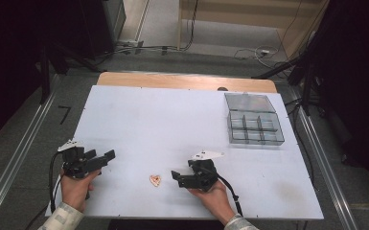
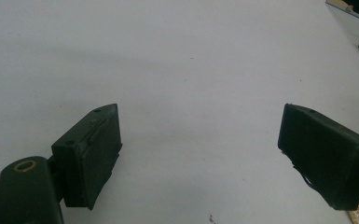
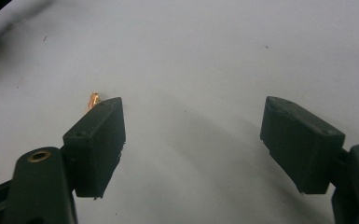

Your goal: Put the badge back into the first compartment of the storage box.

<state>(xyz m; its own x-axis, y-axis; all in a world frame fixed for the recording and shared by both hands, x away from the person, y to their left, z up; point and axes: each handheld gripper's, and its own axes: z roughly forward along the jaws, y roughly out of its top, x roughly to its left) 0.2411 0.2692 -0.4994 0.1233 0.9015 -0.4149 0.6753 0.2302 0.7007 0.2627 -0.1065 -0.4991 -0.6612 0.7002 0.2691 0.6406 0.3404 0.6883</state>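
My right gripper [image 1: 176,178] hovers with jaws spread wide and empty; the small heart-shaped piece [image 1: 155,180] lies on the white table [image 1: 172,120] just at its 9 o'clock. My left gripper [image 1: 106,156] gapes empty at the piece's 10 o'clock.

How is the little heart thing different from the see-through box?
The little heart is tiny, orange and white, and flat on the table; the see-through box is much bigger, grey and clear, with compartments and its lid open. The heart lies near the person, between the left gripper and right gripper; the box sits far off to the right. Both rest on the white table, untouched.
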